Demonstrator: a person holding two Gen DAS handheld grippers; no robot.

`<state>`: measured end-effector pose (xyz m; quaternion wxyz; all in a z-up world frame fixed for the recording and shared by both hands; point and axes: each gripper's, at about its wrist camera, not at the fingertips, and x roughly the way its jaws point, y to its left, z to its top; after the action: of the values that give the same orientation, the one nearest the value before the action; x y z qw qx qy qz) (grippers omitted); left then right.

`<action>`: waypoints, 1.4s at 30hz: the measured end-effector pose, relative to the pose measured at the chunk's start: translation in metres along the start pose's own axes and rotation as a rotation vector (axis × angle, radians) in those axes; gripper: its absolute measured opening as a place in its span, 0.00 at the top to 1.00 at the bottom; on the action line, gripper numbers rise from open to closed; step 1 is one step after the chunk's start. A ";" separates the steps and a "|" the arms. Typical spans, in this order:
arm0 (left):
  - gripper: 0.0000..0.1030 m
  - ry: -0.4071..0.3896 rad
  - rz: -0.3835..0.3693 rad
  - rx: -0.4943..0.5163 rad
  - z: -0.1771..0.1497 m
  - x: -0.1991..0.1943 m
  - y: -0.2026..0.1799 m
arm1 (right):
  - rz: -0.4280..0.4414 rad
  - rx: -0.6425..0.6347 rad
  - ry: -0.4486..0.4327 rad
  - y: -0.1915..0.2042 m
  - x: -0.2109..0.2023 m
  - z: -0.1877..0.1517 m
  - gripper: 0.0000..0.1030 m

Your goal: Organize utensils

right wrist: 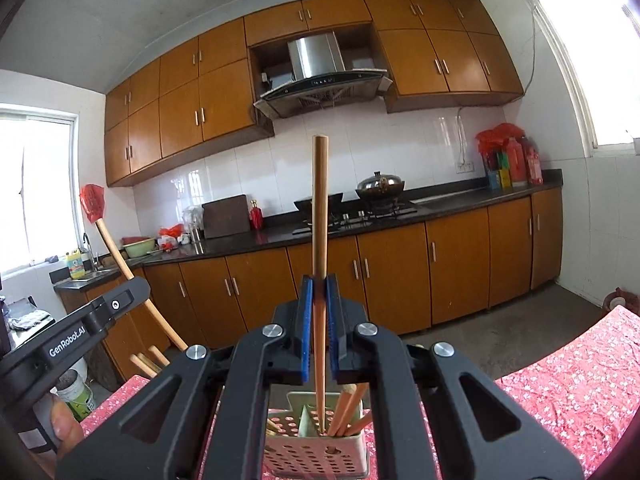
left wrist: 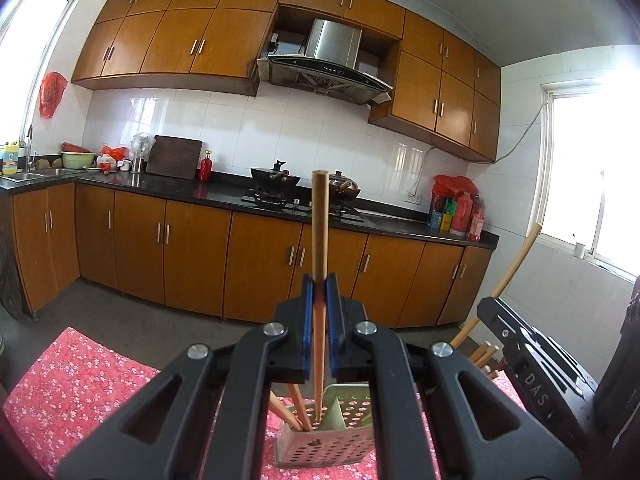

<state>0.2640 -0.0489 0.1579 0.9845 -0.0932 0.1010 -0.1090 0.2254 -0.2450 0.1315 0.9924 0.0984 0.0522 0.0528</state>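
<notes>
My left gripper [left wrist: 319, 286] is shut on a wooden chopstick [left wrist: 320, 232] held upright, its lower tip inside a pale green perforated utensil holder [left wrist: 324, 446]. My right gripper [right wrist: 319, 286] is shut on another wooden chopstick [right wrist: 320, 208], also upright, its tip in the same holder [right wrist: 316, 452]. Other chopsticks [left wrist: 294, 410] lean in the holder and also show in the right wrist view [right wrist: 347, 410]. Each gripper appears at the edge of the other's view, the right one [left wrist: 532, 360] with its chopstick [left wrist: 516, 264], the left one [right wrist: 80, 332] with its chopstick [right wrist: 120, 256].
The holder stands on a table with a red floral cloth [left wrist: 80, 392], also seen in the right wrist view [right wrist: 568, 384]. Beyond are brown kitchen cabinets [left wrist: 192, 256], a dark counter with pots on a stove [left wrist: 304, 192], a range hood [left wrist: 328, 68] and windows on both sides.
</notes>
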 end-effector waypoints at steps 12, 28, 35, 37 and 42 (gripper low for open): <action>0.67 0.023 0.025 -0.024 0.001 -0.001 0.013 | -0.016 -0.011 0.013 -0.003 -0.009 0.005 0.62; 0.04 0.070 0.106 0.093 -0.055 -0.129 0.043 | -0.100 -0.060 0.051 -0.008 -0.111 -0.026 0.02; 0.04 0.128 0.203 0.133 -0.119 -0.178 0.054 | -0.136 -0.103 0.143 0.002 -0.143 -0.075 0.02; 0.04 0.122 0.220 0.137 -0.129 -0.186 0.055 | -0.141 -0.108 0.150 0.003 -0.151 -0.086 0.02; 0.04 0.121 0.224 0.148 -0.150 -0.199 0.048 | -0.138 -0.141 0.176 0.009 -0.168 -0.111 0.02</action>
<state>0.0505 0.0197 0.0396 0.9868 -0.0018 0.1616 -0.0112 0.0459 -0.2346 0.0404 0.9897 0.0197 0.1418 -0.0036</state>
